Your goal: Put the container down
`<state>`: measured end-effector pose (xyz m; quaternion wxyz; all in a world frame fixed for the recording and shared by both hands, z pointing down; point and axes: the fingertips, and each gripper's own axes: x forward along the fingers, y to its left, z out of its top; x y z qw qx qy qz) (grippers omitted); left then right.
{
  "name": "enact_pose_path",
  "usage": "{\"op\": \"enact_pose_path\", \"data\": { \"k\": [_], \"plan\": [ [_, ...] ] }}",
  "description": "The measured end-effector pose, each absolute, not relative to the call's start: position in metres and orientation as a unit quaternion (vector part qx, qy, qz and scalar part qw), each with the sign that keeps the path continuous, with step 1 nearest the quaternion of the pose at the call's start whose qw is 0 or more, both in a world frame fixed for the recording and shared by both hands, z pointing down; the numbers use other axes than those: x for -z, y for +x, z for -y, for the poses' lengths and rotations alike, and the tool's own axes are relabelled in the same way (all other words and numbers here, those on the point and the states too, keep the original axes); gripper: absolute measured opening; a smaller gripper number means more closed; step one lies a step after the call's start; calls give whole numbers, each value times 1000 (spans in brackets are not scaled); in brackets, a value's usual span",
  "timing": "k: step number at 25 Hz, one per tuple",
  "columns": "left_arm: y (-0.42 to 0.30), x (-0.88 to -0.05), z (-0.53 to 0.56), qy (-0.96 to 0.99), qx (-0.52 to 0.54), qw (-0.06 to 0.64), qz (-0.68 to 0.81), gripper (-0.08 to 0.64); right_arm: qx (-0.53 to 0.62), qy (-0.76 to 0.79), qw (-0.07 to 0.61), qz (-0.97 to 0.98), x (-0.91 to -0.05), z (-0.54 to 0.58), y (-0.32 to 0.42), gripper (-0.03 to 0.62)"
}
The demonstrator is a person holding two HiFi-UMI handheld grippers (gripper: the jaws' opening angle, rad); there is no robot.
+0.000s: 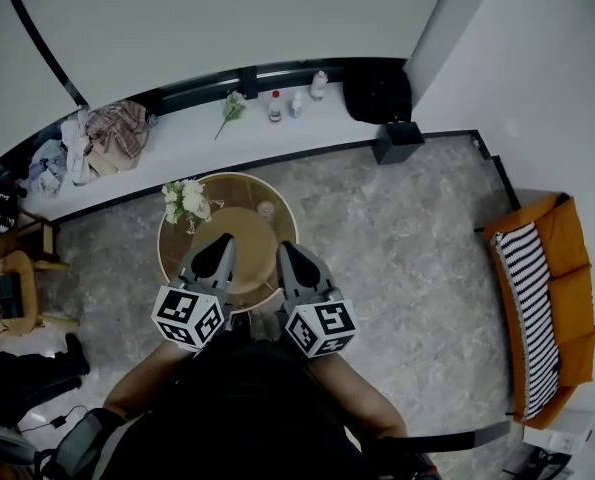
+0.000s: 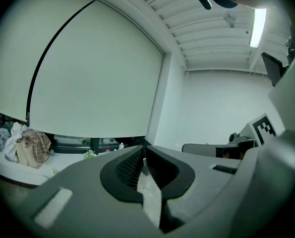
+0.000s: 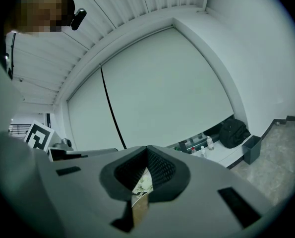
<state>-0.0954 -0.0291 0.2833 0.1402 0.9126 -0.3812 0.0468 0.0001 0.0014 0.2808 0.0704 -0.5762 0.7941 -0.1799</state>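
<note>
One table [image 1: 245, 192]: round, beneath what you hold
Left gripper [image 1: 220, 240]: pressed together, empty, over the table
Right gripper [image 1: 285, 248]: pressed together, empty, over the table

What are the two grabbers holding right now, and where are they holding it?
Nothing is held. The left gripper and the right gripper both have their jaws closed together, with nothing caught between them.

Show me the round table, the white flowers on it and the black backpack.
round table [image 1: 242, 188], head view, bare top near the far rim
white flowers [image 1: 185, 201], head view, middle of the bunch
black backpack [image 1: 377, 93], head view, its middle
</note>
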Motion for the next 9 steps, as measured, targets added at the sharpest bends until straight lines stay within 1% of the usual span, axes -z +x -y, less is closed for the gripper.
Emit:
{"op": "enact_pose_path", "data": {
  "k": [9],
  "plan": [
    [-93,-284,47,918,-51,138,369,6,183,-576,69,-793,-283,17,-5,6]
  ]
}}
